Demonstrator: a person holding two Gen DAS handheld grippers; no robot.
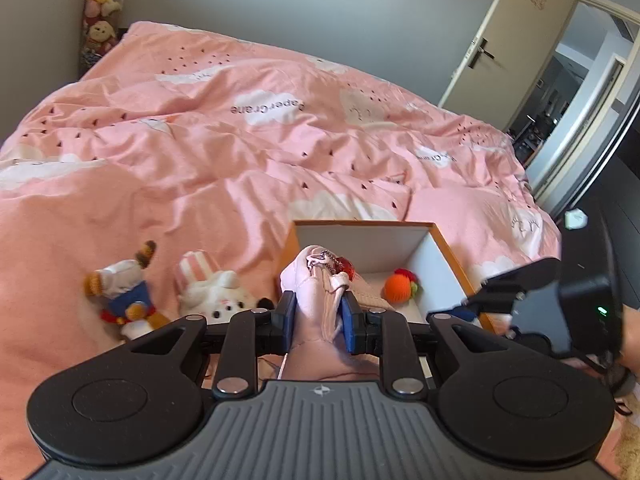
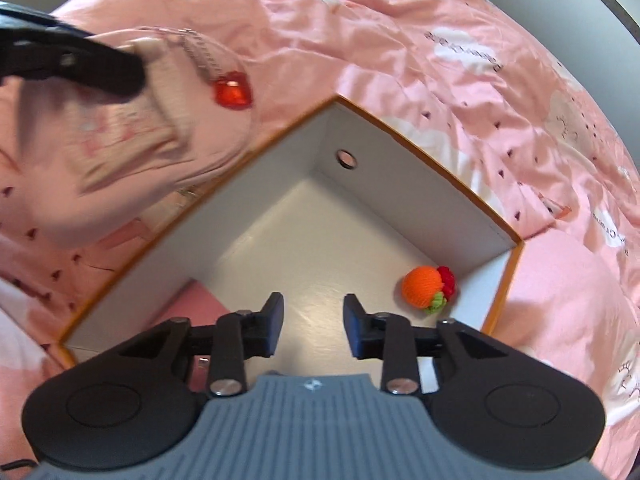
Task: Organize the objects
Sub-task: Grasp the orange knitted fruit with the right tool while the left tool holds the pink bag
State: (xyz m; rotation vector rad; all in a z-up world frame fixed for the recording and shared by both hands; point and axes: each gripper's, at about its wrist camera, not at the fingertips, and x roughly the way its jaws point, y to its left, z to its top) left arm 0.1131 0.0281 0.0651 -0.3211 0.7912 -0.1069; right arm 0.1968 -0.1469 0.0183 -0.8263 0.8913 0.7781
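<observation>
Two tools at work; left tool (image 1: 319, 322) clamped on a pale pink pouch (image 1: 316, 288) with a chain and red charm (image 1: 347, 267), held over the near edge of an orange-rimmed white box (image 1: 448, 254); right tool (image 2: 314, 326) spread apart, pinching nothing, poised above the box floor; inside, near a corner, a knitted orange toy (image 2: 422, 289); left of the box, two plush toys (image 1: 120, 296) lying on the pink bed (image 1: 200, 152).

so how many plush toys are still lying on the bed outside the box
2. A brown-eared dog plush in blue lies left of the box, and a white bunny plush lies between it and the box. More could be hidden behind the left gripper.
</observation>
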